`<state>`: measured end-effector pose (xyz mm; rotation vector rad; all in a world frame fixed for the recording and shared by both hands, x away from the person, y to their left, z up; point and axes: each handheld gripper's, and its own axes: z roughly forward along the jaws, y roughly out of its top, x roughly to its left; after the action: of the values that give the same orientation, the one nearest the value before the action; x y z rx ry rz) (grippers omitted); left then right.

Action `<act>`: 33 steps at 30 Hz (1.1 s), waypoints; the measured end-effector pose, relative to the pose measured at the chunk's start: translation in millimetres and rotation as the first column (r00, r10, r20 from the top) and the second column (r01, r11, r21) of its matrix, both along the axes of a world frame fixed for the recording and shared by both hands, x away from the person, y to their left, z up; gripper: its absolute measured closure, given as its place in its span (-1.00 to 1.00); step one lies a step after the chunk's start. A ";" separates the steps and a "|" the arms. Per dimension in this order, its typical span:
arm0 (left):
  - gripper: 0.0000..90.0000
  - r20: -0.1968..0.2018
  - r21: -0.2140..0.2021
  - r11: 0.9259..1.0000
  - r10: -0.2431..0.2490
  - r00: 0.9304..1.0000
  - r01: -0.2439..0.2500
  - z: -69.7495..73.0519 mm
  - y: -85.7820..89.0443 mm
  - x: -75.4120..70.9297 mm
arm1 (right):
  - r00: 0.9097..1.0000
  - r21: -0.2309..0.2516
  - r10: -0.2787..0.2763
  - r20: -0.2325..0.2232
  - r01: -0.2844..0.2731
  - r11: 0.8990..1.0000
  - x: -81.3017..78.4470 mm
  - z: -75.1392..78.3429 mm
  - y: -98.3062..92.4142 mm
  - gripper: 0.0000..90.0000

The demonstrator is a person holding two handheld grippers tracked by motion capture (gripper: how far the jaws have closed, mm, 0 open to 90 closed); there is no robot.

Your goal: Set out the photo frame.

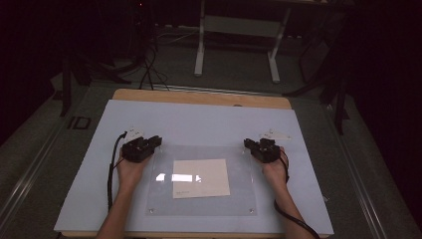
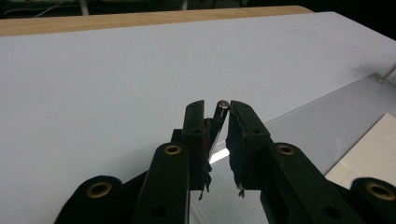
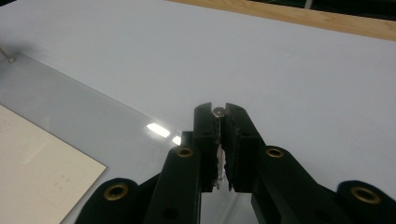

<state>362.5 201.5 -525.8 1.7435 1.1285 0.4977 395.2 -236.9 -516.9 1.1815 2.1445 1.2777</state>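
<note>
A clear plastic sheet (image 1: pixel 199 203) lies on a white board (image 1: pixel 199 119), with a cream paper (image 1: pixel 200 178) at its middle. My left gripper (image 1: pixel 155 141) sits at the sheet's far left corner, my right gripper (image 1: pixel 247 144) at its far right corner. In the left gripper view, the left gripper (image 2: pixel 217 109) has a small metal pin (image 2: pixel 223 104) leaning between its jaws, the pads touching it. In the right gripper view, the right gripper (image 3: pixel 218 112) is shut tight on a round-headed pin (image 3: pixel 218 111) at the sheet's edge (image 3: pixel 70 102).
The board rests on a wooden table (image 1: pixel 199 97) whose far edge shows beyond it. Small screws mark the sheet's near corners (image 1: pixel 152 210). A white stand (image 1: pixel 239 30) and cables lie on the dark floor behind. Another pin (image 2: pixel 385 74) stands at the opposite far corner.
</note>
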 end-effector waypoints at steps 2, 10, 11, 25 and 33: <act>0.70 0.007 0.002 1.000 -0.002 1.000 0.002 0.3 -1.0 1.6 | 1.000 -0.002 -0.001 0.002 0.001 1.000 0.0 0.0 0.2 0.87; 0.79 0.001 -0.006 1.000 0.008 1.000 -0.008 -4.8 -4.4 5.8 | 1.000 0.005 -0.003 0.005 0.003 1.000 -0.3 -0.7 0.1 0.87; 0.79 0.002 -0.002 1.000 0.009 1.000 -0.009 -4.7 -5.0 5.8 | 1.000 0.005 -0.003 0.006 0.003 1.000 -0.3 -0.8 0.0 0.87; 0.83 -0.006 -0.022 1.000 0.000 1.000 0.000 -6.5 -3.2 7.7 | 1.000 0.026 0.012 -0.009 -0.012 1.000 4.2 -2.9 -0.7 0.83; 0.82 -0.043 -0.053 0.998 -0.015 0.999 0.013 -6.3 -0.3 12.7 | 0.998 0.066 0.023 -0.057 -0.020 0.998 8.9 -2.5 -4.4 0.84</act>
<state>375.2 201.2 -532.1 1.7225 1.1493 0.4191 404.0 -241.3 -519.4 1.2396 2.1772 1.3486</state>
